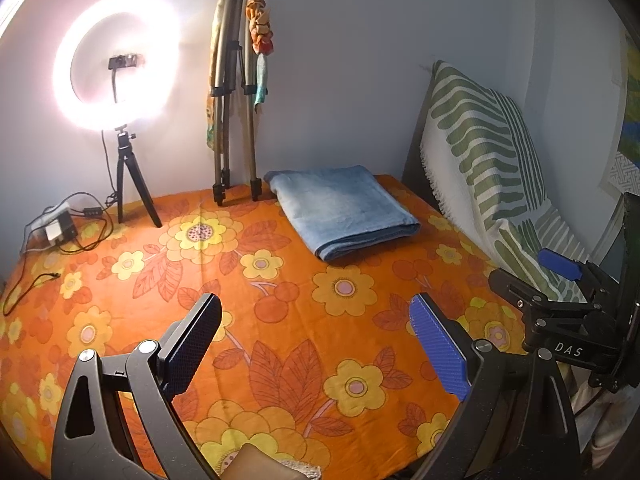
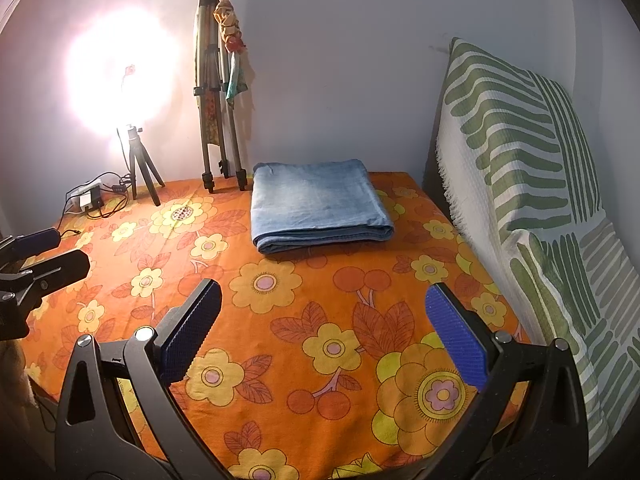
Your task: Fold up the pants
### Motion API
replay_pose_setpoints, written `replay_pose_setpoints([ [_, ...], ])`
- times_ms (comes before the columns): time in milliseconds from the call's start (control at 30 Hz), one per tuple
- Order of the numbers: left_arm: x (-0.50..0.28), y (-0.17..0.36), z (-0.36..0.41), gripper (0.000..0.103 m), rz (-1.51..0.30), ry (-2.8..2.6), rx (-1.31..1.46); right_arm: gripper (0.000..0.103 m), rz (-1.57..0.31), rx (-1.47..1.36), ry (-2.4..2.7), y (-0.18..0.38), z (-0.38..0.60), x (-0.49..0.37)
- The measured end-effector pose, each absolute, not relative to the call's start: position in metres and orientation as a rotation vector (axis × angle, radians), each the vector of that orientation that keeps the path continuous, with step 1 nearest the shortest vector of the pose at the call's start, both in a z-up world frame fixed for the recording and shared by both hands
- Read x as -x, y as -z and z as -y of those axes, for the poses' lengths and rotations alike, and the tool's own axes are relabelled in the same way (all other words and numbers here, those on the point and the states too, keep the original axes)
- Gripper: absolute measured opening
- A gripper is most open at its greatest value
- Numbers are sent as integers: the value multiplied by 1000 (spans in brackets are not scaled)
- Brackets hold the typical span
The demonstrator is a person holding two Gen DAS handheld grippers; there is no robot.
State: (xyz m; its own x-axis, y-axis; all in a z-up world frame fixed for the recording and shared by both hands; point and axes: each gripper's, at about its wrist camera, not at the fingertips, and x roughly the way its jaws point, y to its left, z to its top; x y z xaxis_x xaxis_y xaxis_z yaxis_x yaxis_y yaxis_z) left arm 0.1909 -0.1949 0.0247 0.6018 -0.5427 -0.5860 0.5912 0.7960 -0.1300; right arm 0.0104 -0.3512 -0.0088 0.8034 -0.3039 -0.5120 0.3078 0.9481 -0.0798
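Light blue denim pants [image 1: 342, 210] lie folded into a flat rectangle at the far side of the orange flowered cloth [image 1: 280, 320], also in the right wrist view [image 2: 320, 204]. My left gripper [image 1: 316, 308] is open and empty, held above the cloth well short of the pants. My right gripper [image 2: 324, 298] is open and empty too, also short of the pants. The right gripper shows at the right edge of the left wrist view [image 1: 560, 280], and the left gripper at the left edge of the right wrist view [image 2: 44, 256].
A lit ring light on a small tripod [image 1: 116, 64] stands at the far left with a power adapter and cables [image 1: 56, 232]. A folded tripod with cloth draped on it [image 1: 236, 92] leans on the wall. A green-striped cushion [image 2: 520, 152] lines the right side.
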Motion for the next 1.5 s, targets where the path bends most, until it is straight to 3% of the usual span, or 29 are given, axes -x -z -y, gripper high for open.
replay_pose_setpoints([
  [1500, -191, -18, 196, 95, -623, 691, -124, 103, -571, -24, 334, 24, 354, -9],
])
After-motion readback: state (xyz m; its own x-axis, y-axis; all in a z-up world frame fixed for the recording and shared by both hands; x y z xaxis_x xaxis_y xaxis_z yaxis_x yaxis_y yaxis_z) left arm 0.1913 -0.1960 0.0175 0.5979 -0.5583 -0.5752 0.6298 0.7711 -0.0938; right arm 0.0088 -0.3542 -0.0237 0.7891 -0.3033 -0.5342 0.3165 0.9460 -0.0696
